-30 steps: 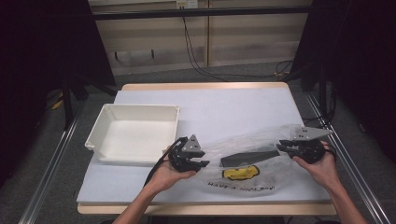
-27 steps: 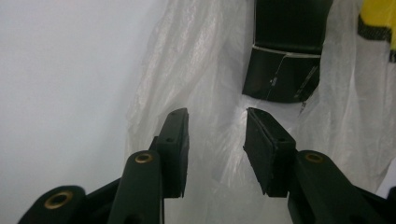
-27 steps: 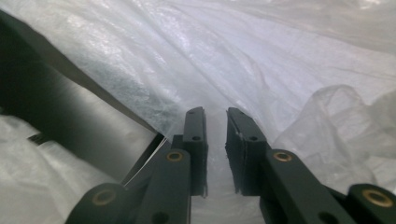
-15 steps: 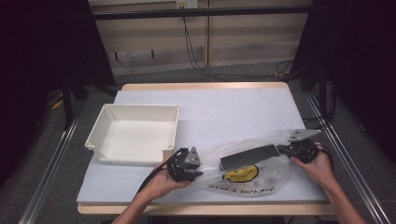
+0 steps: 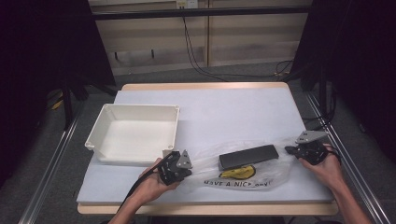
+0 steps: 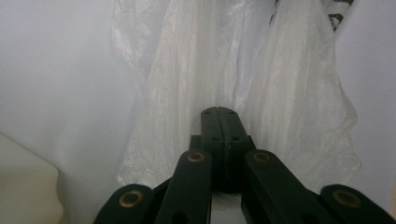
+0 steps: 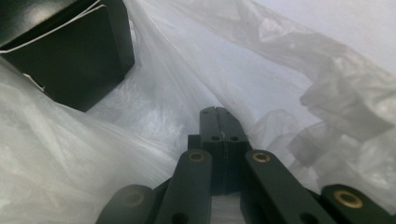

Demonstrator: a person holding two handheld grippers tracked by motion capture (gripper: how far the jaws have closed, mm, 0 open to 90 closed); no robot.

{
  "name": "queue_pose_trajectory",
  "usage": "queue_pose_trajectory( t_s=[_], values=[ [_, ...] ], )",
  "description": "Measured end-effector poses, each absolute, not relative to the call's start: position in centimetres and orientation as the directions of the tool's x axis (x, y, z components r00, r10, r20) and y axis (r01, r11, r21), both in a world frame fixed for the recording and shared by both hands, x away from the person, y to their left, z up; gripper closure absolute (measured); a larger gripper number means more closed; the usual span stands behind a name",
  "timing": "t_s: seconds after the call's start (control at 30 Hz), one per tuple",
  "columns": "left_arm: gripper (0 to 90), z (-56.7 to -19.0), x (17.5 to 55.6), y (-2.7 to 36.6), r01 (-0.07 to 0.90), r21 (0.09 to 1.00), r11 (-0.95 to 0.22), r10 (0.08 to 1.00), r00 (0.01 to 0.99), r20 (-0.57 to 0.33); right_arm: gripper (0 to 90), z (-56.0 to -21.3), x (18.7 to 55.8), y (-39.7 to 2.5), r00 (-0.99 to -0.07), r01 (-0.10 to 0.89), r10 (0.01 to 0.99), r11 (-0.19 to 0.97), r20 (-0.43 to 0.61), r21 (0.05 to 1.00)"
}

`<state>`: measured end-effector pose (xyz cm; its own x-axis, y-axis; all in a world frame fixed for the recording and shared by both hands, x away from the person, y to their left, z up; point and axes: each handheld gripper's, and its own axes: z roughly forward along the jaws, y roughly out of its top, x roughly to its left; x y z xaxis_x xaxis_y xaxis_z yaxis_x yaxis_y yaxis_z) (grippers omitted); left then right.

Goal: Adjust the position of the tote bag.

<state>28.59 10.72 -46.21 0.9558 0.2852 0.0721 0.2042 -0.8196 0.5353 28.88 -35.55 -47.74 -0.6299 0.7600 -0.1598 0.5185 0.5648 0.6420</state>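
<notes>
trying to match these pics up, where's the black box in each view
High view: the black box lies inside the plastic bag at lower centre, between the two grippers.
Left gripper view: I can't make it out; bag folds lie ahead of the shut jaws.
Right gripper view: upper left corner, inside the bag.
Shared landmark: the bag.

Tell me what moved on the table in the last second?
Both grippers, left and right, stay shut on the plastic bag. They came down toward the table, and the right one drew away to the right. The bag now lies flatter and more stretched, and the black box is level. The white tray stayed put.
</notes>
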Motion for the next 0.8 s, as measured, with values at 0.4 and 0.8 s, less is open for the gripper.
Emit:
queue_pose_trajectory(
  t_s=[0.4,0.8],
  values=[
    [90.0,-46.1,28.7,11.6,0.2,0.517,-0.832,0.277,0.958,0.075,90.0,-47.8,28.0,-36.1,-0.631,0.517,0.764,0.545,-0.137,0.66],
    [90.0,-46.1,28.6,12.2,0.231,0.525,-0.819,0.31,0.948,0.066,90.0,-47.7,27.9,-35.6,-0.622,0.513,0.763,0.568,-0.177,0.644]
  ],
)
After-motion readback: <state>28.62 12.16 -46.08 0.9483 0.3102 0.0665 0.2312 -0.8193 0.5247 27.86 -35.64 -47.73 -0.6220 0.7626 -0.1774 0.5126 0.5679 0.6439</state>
